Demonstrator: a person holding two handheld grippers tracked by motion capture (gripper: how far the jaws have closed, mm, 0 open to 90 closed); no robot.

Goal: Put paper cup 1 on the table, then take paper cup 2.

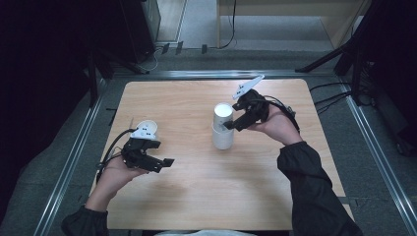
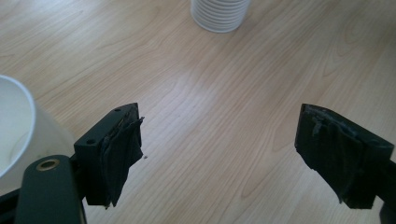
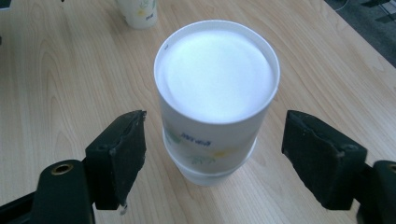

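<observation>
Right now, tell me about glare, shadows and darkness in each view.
High view: the floor's left side is nearly black, and soft shadows lie under the hands on the table. Left gripper view: a pale sheen on the wood. Right gripper view: the top of the cup stack is blown out white.

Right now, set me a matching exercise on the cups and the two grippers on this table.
Things:
1. stack of cups
2. single cup
3. right gripper
4. left gripper

States:
A. open over bare wood
B. upside down near the table's middle
C. open, jaws either side of the stack
D. upright beside the left hand

Pairs: 1-B, 2-D, 3-C, 4-A
</observation>
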